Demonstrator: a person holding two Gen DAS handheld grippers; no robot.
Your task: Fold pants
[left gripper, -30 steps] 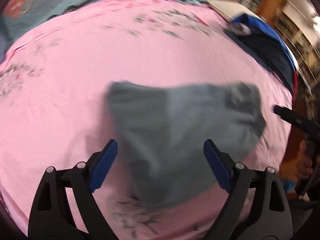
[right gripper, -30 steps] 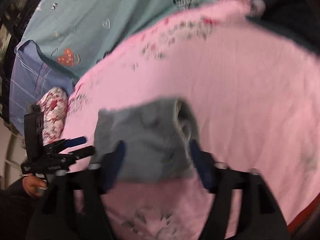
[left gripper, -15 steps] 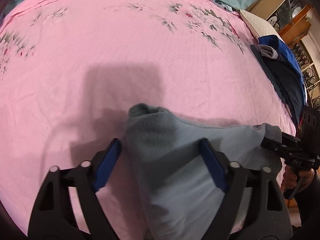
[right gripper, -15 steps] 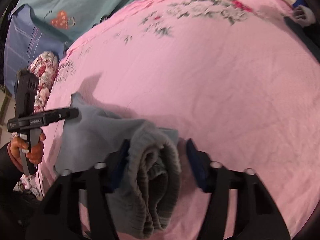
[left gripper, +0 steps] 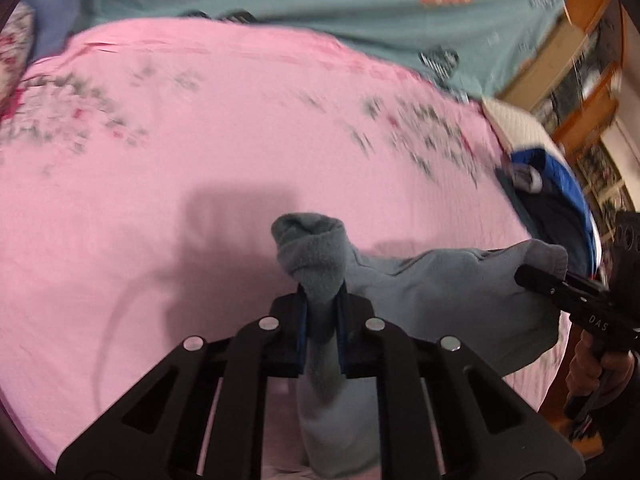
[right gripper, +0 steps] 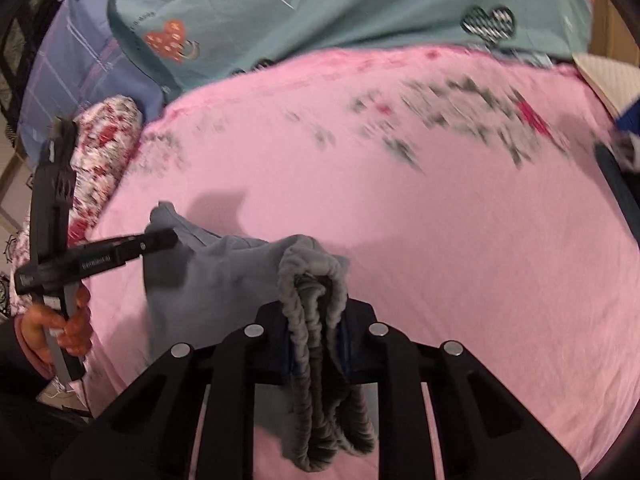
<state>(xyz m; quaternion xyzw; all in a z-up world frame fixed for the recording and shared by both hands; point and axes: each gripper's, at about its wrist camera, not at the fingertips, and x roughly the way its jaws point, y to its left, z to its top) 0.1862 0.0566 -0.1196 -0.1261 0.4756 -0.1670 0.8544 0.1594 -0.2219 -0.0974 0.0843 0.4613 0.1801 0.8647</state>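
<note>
- Pink bedspread (left gripper: 200, 160) underneath, teal sheet (left gripper: 320, 8) behind, dark blue clothes (left gripper: 560, 208) piled at the right edge.
- Half a second back, both sets of jaws stood wide around loose cloth; now clamped tight.
- Left gripper (left gripper: 320, 320) pinching a bunched corner of the grey pants (left gripper: 440, 292).
- Right gripper (right gripper: 316, 340) pinching the ribbed waistband (right gripper: 316, 280).
- Pants lifted, stretched between both, lower part sagging toward the bed.
- Grip secured, so likely ready for spreading flat or bringing the ends together.
</note>
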